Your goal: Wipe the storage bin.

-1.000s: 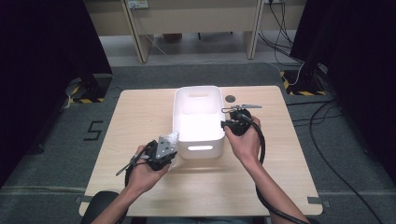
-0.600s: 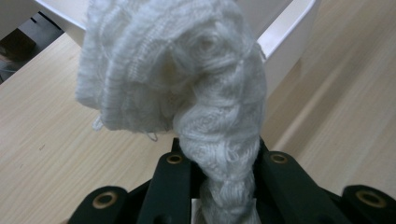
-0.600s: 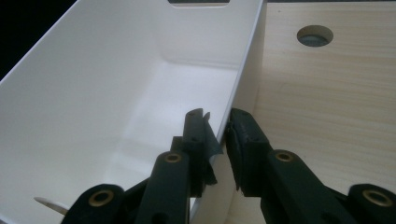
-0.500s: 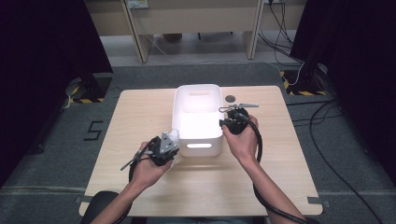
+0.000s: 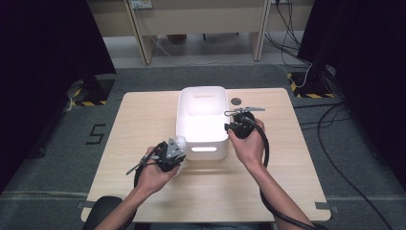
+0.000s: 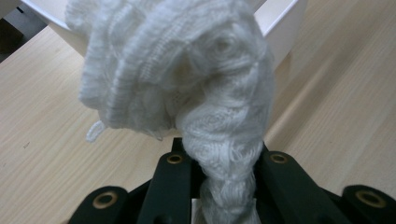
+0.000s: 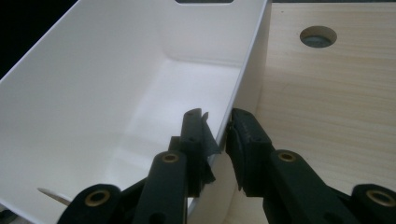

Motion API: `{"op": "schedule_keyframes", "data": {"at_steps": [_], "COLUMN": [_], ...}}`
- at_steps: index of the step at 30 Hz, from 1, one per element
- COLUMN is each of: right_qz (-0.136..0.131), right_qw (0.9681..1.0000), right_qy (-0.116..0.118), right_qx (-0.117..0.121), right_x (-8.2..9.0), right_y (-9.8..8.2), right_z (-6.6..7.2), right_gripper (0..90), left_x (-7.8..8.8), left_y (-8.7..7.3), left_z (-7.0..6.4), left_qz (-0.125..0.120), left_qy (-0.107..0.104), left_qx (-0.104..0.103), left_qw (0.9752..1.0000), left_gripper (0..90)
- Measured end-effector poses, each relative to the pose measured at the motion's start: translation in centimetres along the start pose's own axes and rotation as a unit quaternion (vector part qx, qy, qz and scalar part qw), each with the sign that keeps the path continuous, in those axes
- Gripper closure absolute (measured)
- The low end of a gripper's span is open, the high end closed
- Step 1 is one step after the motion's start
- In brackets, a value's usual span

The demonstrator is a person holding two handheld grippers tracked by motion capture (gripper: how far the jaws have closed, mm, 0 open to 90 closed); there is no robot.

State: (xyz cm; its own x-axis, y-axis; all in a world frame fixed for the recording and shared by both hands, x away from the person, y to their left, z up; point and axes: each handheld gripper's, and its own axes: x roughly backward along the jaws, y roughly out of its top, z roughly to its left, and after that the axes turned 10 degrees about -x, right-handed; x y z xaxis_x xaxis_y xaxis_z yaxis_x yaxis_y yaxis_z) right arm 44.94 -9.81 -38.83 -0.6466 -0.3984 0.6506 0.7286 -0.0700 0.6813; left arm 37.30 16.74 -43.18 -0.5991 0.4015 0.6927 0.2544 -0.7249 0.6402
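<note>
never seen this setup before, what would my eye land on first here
First the bright white bin in the middle of the wooden table, its inside bare. Then the bunched white knitted cloth clamped in the left claw, held just off the bin's near left corner. On the other side, the right claw straddles the bin's right wall, one jaw inside and one outside.

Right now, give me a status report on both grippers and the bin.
Left gripper shut on white knit cloth. Right gripper straddling white bin wall. Nothing blocking bin.

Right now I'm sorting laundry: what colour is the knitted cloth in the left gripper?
White; the left gripper view shows the cloth best.
</note>
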Motion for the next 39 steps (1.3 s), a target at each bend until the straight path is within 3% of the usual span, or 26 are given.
{"op": "schedule_keyframes", "data": {"at_steps": [39], "right_qz": [-0.006], "right_qw": [0.9999], "right_qy": [-0.003], "right_qx": [0.008], "right_x": [0.0], "right_y": [-0.2], "right_z": [0.2], "right_gripper": [76.1], "left_x": [-3.0], "left_y": [-0.4], "left_z": [-0.7], "left_qz": [0.037], "left_qy": [-0.018], "left_qx": [0.0], "left_qw": [0.9992], "left_gripper": [79.0]}}
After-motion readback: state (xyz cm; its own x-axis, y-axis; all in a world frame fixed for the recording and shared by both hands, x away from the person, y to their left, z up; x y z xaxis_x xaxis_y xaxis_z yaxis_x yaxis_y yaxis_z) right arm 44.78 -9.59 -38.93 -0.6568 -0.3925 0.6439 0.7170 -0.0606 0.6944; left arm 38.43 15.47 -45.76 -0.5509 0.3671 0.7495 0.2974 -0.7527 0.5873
